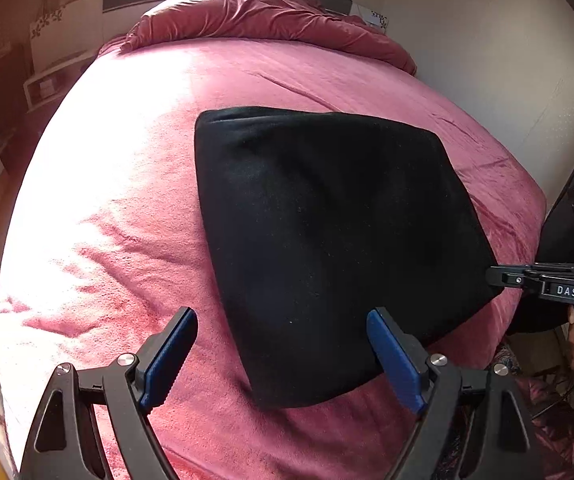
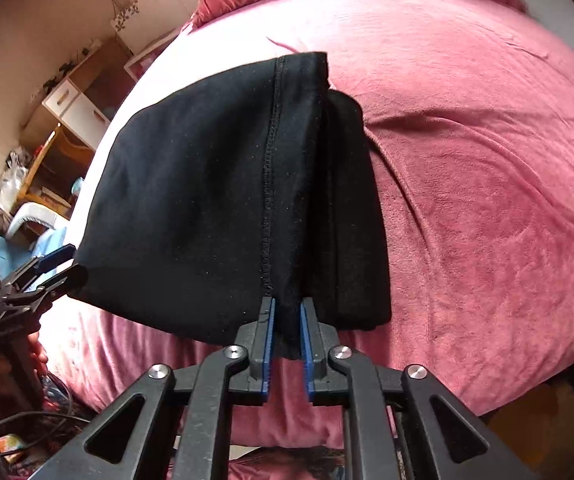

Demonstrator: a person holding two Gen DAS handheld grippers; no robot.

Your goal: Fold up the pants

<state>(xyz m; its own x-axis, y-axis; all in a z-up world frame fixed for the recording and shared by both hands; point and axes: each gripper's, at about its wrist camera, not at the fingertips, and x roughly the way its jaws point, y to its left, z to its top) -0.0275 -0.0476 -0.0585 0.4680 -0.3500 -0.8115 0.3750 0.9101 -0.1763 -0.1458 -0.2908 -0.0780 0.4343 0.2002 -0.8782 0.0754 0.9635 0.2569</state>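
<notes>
Lying folded on the pink bed (image 1: 135,216): one pair of black pants (image 1: 327,240), a compact dark block near the bed's front edge. Showing only from the right wrist: a stitched seam running down the top layer, and a second folded layer sitting lower to the right (the left wrist view giving just one flat black shape). Showing only from the left wrist: the bunched duvet (image 1: 255,12) at the far end against the wall.

Closing the right claw (image 2: 287,324) on the near edge of the pants, blue pads nearly together with a tuck of black cloth pinched between them, the top layer lifting off the lower one. Spreading the left claw (image 1: 283,344) wide, gripping nothing, with the near corner of the pants lying between and just beyond its fingers.

Counting: one pair of pants, two claws, one bed, one duvet.
</notes>
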